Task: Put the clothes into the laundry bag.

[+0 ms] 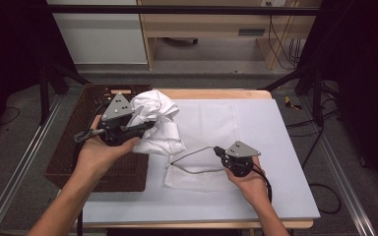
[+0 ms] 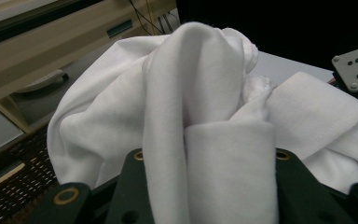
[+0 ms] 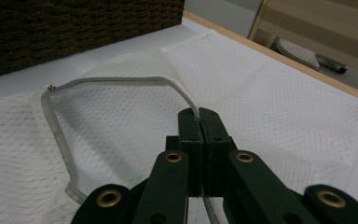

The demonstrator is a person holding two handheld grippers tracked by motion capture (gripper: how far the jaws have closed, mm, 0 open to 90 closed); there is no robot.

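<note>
Grey floor (image 1: 24, 142), perhaps carpet; wooden furniture (image 1: 202, 24).

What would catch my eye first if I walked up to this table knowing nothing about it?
Probably the bunched white cloth, clamped in the left gripper and held up between the brown woven basket at the table's left edge and the pale table sheet. Next, the white mesh bag lying flat near the middle, where the right gripper pinches its grey rim and lifts the mouth open.
</note>
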